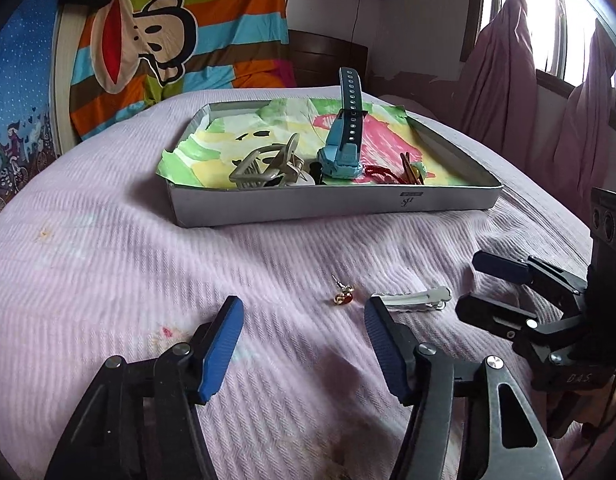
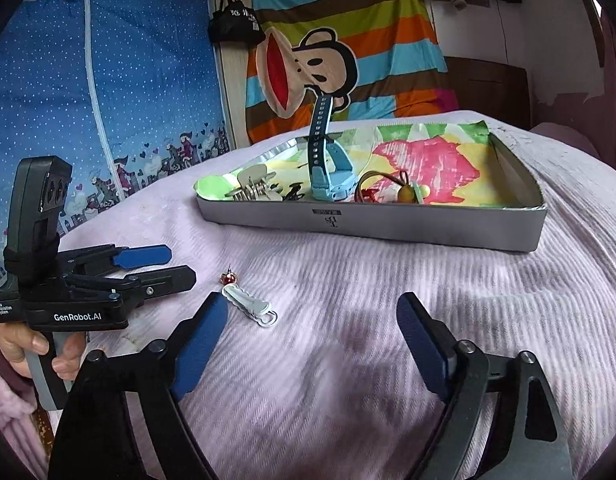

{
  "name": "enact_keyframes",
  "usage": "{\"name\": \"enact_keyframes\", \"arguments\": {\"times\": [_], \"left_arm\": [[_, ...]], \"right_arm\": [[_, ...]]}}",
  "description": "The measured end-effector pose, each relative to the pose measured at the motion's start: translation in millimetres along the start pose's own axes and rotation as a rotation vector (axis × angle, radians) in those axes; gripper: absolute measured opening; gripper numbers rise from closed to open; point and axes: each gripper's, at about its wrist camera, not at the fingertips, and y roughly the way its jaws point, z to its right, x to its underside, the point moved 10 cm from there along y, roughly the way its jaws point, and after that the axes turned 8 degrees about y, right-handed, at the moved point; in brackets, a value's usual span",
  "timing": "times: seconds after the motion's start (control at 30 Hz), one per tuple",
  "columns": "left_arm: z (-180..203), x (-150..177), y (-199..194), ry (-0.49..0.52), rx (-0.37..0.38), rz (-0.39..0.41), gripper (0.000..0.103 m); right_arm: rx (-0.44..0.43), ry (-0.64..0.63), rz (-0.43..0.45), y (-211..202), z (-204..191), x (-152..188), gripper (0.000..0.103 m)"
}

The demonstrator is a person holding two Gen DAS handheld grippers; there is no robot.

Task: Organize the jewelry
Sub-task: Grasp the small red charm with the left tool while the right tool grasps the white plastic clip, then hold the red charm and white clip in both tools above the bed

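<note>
Left wrist view: your left gripper (image 1: 304, 322) hangs over the pink bedspread (image 1: 108, 272) with its fingers (image 1: 224, 344) released and nothing between them; a small red-and-gold earring (image 1: 343, 295) lies on the bed just ahead of the gap, and a white hair clip (image 1: 415, 298) lies just beside it, near the tip of the right-hand finger. Your right gripper (image 1: 471, 284) comes in from the right edge, fingers apart, pointed at that clip. Beyond them the shallow grey box (image 1: 327, 204), lined with coloured paper, already holds a grey claw clip (image 1: 264, 164), a blue watch (image 1: 343, 136) with its strap standing up, and a red cord piece (image 1: 383, 172). Right wrist view: your right gripper (image 2: 311, 314) is likewise released and empty, the hair clip (image 2: 248, 300) flat on the bed just inside its left finger, the earring (image 2: 229, 278) just past it, the left gripper (image 2: 180, 266) level with both. Judgement: you are at the pick-up step for the last two loose pieces. The earring is tiny and lies low in soft ribbed fabric, so the next move likely calls for a careful, centred closing; the flat clip wants a grasp across its width.
</note>
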Motion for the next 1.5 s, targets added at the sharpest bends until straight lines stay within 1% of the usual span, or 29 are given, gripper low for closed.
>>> {"name": "enact_keyframes", "arguments": {"times": [0.07,0.13,0.3,0.37,0.4,0.53,0.67,0.73,0.8,0.87,0.97,1.07,1.1,1.2,1.37,1.43,1.5], "left_arm": [[0,0,5,-0.006,0.014,-0.011,0.055],[1,1,9,-0.01,0.027,-0.023,0.053],[-1,2,13,-0.026,0.037,-0.032,0.053],[0,2,15,-0.025,0.036,-0.035,0.053],[0,2,15,-0.025,0.036,-0.038,0.053],[1,1,18,-0.027,0.039,-0.044,0.053],[2,1,21,-0.027,0.043,-0.052,0.053],[4,0,23,-0.024,0.047,-0.057,0.053],[5,-1,25,-0.021,0.05,-0.065,0.051],[8,-1,30,-0.018,0.054,-0.082,0.043],[12,-2,37,-0.011,0.067,-0.104,0.035],[13,-3,42,-0.01,0.064,-0.112,0.033],[13,-3,43,-0.011,0.062,-0.112,0.032],[13,-2,45,-0.011,0.048,-0.113,0.026],[13,0,45,-0.002,0.018,-0.105,0.013],[13,2,43,-0.005,0.017,-0.092,0.012],[11,4,41,-0.03,0.03,-0.08,0.012]], "right_arm": [[-0.011,-0.017,-0.035,8,-4,4,0.069],[-0.013,-0.039,-0.065,16,-8,8,0.064],[-0.024,-0.08,-0.11,28,-17,13,0.055],[-0.03,-0.088,-0.126,32,-19,13,0.05],[-0.034,-0.092,-0.133,34,-21,14,0.048],[-0.043,-0.098,-0.148,39,-25,14,0.036],[-0.03,-0.089,-0.148,43,-23,13,0.018],[-0.014,-0.067,-0.143,43,-18,11,0.014],[0.003,-0.044,-0.133,44,-12,10,0.014],[0.014,-0.022,-0.123,43,-6,9,0.014],[0.016,0.006,-0.113,42,-3,9,0.014],[0.015,0.023,-0.113,44,1,9,0.014],[0.015,0.027,-0.114,45,1,9,0.014],[0.017,0.031,-0.113,46,2,11,0.014],[0.012,0.042,-0.11,46,3,12,0.014],[0.007,0.045,-0.109,46,2,13,0.014],[0.0,0.05,-0.112,45,3,13,0.014]]}}
